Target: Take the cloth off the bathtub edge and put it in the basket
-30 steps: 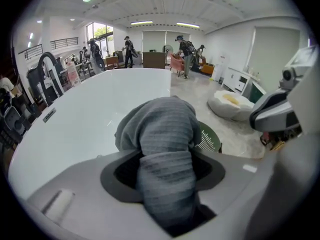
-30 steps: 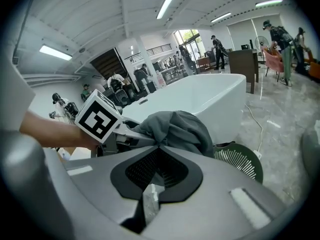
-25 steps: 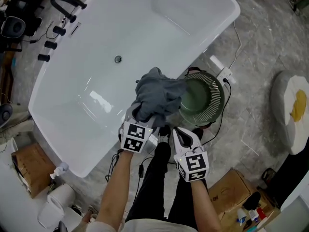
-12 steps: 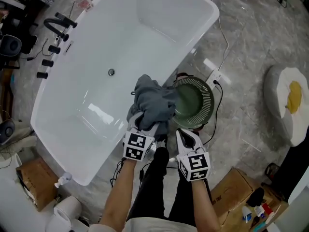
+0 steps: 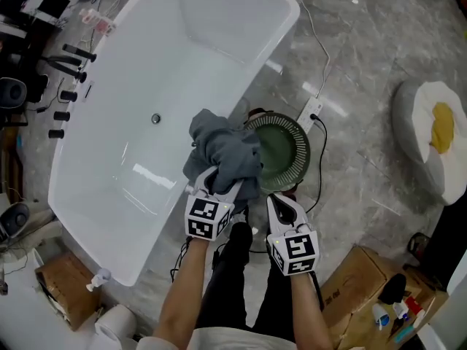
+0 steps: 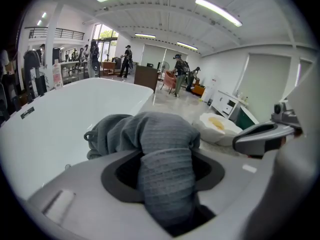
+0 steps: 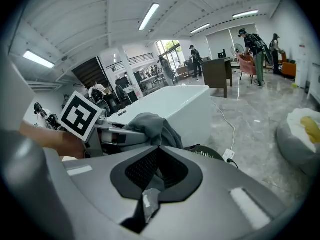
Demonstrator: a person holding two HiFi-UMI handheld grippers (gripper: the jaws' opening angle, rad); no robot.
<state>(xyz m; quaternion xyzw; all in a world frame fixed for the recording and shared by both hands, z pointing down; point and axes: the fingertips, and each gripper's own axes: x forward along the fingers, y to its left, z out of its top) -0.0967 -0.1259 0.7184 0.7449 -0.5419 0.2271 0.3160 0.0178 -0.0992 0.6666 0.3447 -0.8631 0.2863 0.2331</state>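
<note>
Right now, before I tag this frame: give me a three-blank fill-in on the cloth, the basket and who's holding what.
1. The cloth is clamped in the ___ hand-held gripper.
2. The basket stands on the ___, right beside the bathtub.
3. The basket's colour is ___.

Missing words: left; floor; green.

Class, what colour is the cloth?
The cloth is grey, clearest in the left gripper view.
</note>
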